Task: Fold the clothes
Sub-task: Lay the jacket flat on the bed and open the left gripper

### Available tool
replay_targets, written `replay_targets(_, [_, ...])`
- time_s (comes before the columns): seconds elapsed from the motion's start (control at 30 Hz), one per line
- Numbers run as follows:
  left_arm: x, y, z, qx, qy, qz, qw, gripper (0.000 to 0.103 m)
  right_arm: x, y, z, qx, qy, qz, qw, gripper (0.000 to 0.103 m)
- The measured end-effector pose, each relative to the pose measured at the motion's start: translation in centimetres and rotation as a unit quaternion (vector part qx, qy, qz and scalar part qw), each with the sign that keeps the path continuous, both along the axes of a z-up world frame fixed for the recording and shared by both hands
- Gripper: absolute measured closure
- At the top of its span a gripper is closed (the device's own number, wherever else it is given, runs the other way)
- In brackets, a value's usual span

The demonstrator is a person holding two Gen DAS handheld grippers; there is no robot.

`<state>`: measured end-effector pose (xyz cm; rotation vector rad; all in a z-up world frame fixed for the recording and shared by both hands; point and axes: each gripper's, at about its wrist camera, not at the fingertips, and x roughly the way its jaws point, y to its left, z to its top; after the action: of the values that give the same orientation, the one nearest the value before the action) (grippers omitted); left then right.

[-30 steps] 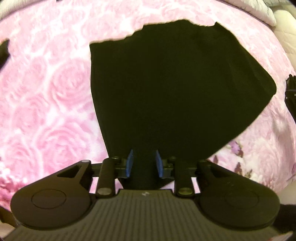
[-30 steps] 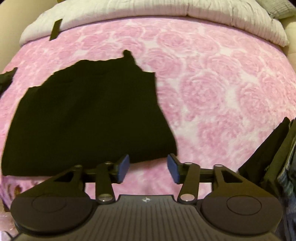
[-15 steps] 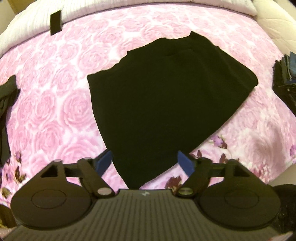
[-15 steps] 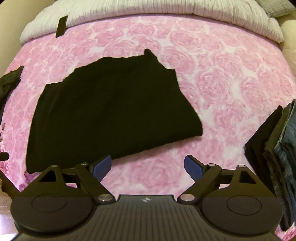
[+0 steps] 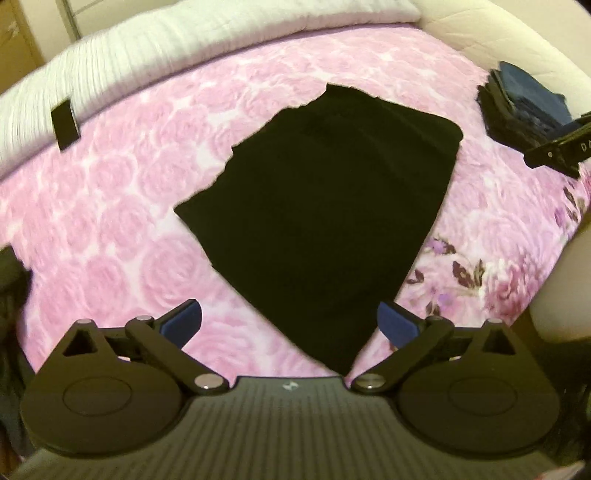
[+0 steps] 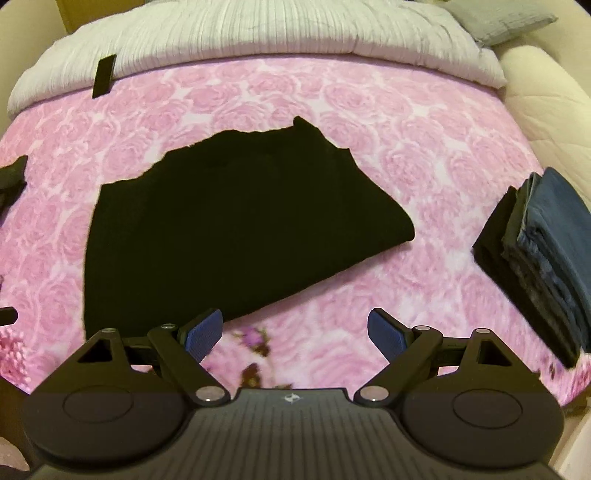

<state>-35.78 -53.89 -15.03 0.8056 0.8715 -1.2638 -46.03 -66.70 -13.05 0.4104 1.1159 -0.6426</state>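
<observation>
1. Black folded cloth garment [image 5: 325, 218] lies flat on pink rose-print bedspread [image 5: 122, 206], roughly mid-bed; far edge ragged/uneven, w/ small bump at top [image 6: 301, 123].
2. Left gripper [image 5: 289, 325]: blue-padded fingers [image 5: 183, 320] spread wide, holding nothing. Near corner of garment shows between them in left wrist view; can't tell if gripper is above or touching cloth.
3. Right gripper [image 6: 294, 332]: jaws also spread wide, empty. Left pad [image 6: 205, 334] sits just at garment's near edge in right wrist view; rest of gap is over bare bedspread.
4. Stack of folded dark & blue denim-like clothes [image 6: 546, 258] sits on bedspread to the right, well apart from black garment.
5. White ribbed duvet [image 6: 280, 33] bunched along far side of bed; small black rectangular object [image 6: 104, 75] lies at its edge, far left.
6. Dark purple flower print [image 5: 465, 273] near bedspread's front edge.
</observation>
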Motion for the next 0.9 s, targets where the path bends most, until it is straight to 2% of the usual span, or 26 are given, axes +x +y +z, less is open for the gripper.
replay_targets(0.17, [0.7, 0.6, 0.5, -0.007, -0.001, 0.0, 1.0, 0.001, 0.2, 1.2, 0.3, 0.005, -0.006, -0.008, 1.0, 0.015])
replay_targets(0.37, [-0.3, 0.2, 0.4, 0.004, -0.013, -0.008, 0.9999, 0.001, 0.1, 1.5, -1.5, 0.031, -0.005, -0.007, 0.999, 0.015])
replay_targets(0.43, [-0.9, 0.1, 0.0, 0.01, -0.031, -0.032, 0.999, 0.001, 0.0, 1.9, -2.5, 0.038, -0.004, -0.002, 0.999, 0.015])
replay_targets(0.53, [-1.5, 0.4, -0.8, 0.02, -0.087, -0.081, 0.9927, 0.001, 0.2, 3.2, -3.8, 0.046, -0.002, 0.018, 0.999, 0.015])
replay_targets(0.63, [-0.9, 1.1, -1.9, 0.021, -0.128, -0.139, 0.9818, 0.001, 1.1, 5.8, -3.6, 0.027, -0.017, 0.057, 0.998, 0.015])
replay_targets(0.7, [0.2, 1.1, -3.0, 0.026, -0.153, -0.182, 0.971, 0.001, 2.2, 8.2, -3.5, 0.002, -0.025, 0.093, 0.995, 0.015])
replay_targets(0.8, [2.3, 0.5, -5.1, 0.029, -0.184, -0.258, 0.9478, 0.001, 4.5, 12.4, -4.4, -0.033, -0.015, 0.136, 0.99, 0.015])
replay_targets(0.9, [4.7, -0.5, -7.5, 0.016, -0.211, -0.331, 0.9194, 0.001, 7.3, 16.0, -6.4, -0.051, -0.001, 0.158, 0.986, 0.015])
